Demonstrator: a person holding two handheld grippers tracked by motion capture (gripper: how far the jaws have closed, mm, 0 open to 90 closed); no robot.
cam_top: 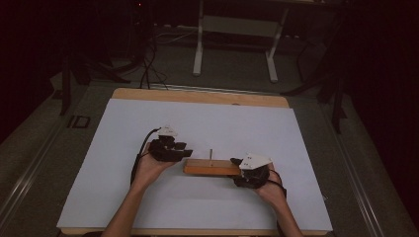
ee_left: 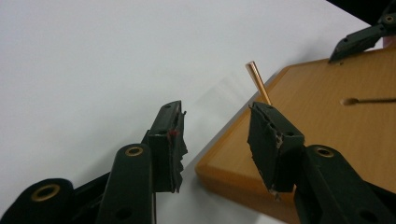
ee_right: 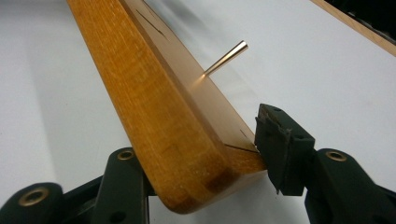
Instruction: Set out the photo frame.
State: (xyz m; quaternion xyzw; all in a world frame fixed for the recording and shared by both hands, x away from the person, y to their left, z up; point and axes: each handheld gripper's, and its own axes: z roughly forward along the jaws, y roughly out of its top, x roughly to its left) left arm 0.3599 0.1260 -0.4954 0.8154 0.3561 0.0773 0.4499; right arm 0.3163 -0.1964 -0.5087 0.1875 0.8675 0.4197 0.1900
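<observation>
A flat wooden board (cam_top: 210,168) lies on the white sheet (cam_top: 197,128), with a thin copper-coloured rod (cam_top: 211,154) standing up from its far edge. My right gripper (cam_top: 240,167) is at the board's right end. In the right gripper view the board (ee_right: 154,98) fills the gap of my right gripper (ee_right: 205,154), one pad pressed on its top face and the other hidden behind it; the rod (ee_right: 226,57) slants beyond. My left gripper (cam_top: 184,152) is at the board's left end. It (ee_left: 219,135) stands open over the board's corner (ee_left: 327,121), near the rod (ee_left: 258,81).
The sheet covers most of a wooden table (cam_top: 197,95). A white table frame (cam_top: 237,44) and cables (cam_top: 148,64) stand on the dark floor beyond. In the left gripper view a small hole (ee_left: 348,101) marks the board's top, and the other gripper's jaw tip (ee_left: 357,39) reaches in.
</observation>
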